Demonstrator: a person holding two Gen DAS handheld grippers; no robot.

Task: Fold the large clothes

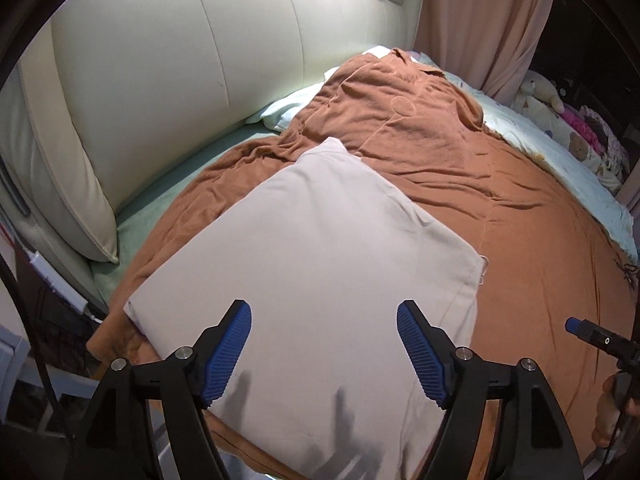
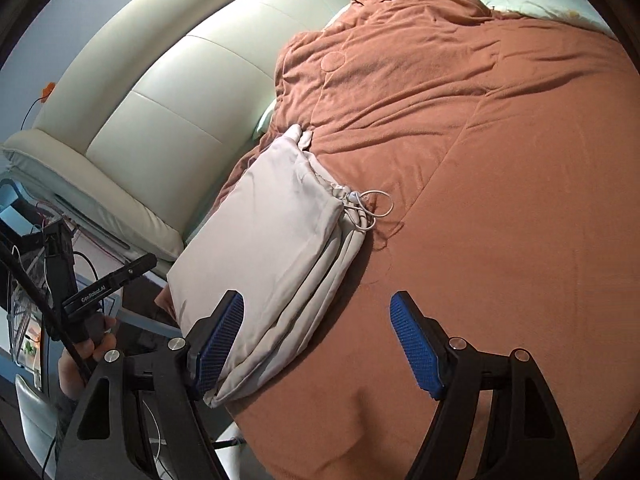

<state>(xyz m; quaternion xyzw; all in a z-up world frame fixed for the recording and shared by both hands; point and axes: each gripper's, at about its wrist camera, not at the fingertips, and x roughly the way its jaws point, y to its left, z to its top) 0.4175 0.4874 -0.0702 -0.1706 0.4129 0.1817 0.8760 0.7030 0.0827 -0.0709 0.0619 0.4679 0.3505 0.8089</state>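
Note:
A light grey garment [image 1: 312, 264] lies folded into a thick rectangle on the orange-brown blanket [image 1: 520, 232]. In the right wrist view the garment [image 2: 272, 232] shows stacked layers and a white drawstring [image 2: 372, 204] at its far right corner. My left gripper [image 1: 324, 344] is open and empty, hovering over the garment's near part. My right gripper [image 2: 316, 340] is open and empty above the blanket [image 2: 500, 200], its left finger over the garment's near right corner. The right gripper's tip [image 1: 576, 326] shows at the right of the left wrist view; the left gripper [image 2: 116, 276] shows at the left of the right wrist view.
A cream padded headboard [image 1: 168, 80] curves behind the bed. A pale printed quilt [image 1: 560, 152] and soft toys [image 1: 540, 88] lie along the far side by a pink curtain [image 1: 480, 20]. Cables and furniture [image 2: 36, 280] stand beside the bed's left edge.

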